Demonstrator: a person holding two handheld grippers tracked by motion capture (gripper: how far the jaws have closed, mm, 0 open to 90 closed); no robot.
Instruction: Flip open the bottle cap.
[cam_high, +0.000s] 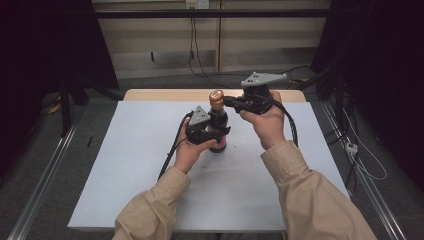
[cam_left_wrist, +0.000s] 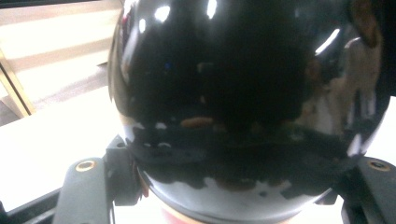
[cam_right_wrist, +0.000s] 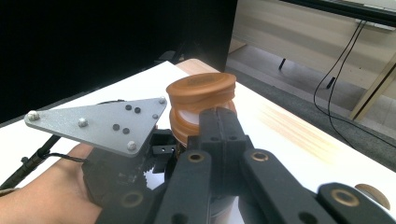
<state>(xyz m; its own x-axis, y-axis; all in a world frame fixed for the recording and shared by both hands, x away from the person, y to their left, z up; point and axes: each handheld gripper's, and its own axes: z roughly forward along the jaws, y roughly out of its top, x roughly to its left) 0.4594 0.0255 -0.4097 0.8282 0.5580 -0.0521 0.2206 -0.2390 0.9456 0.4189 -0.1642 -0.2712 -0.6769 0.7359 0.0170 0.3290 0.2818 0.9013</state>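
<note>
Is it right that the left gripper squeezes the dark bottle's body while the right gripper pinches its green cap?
Not quite: the cap is orange-brown, not green, as the right gripper view shows. The rest holds: the left gripper squeezes the dark bottle around its body, and the right gripper pinches at the cap.

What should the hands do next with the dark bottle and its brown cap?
Probably twist the cap with the right gripper while the left gripper keeps the bottle from turning. The bottle stands upright on the white table, clamped round its body by the left fingers. The right fingers are closed at the cap's lower part, and the cap sits on the neck.
</note>
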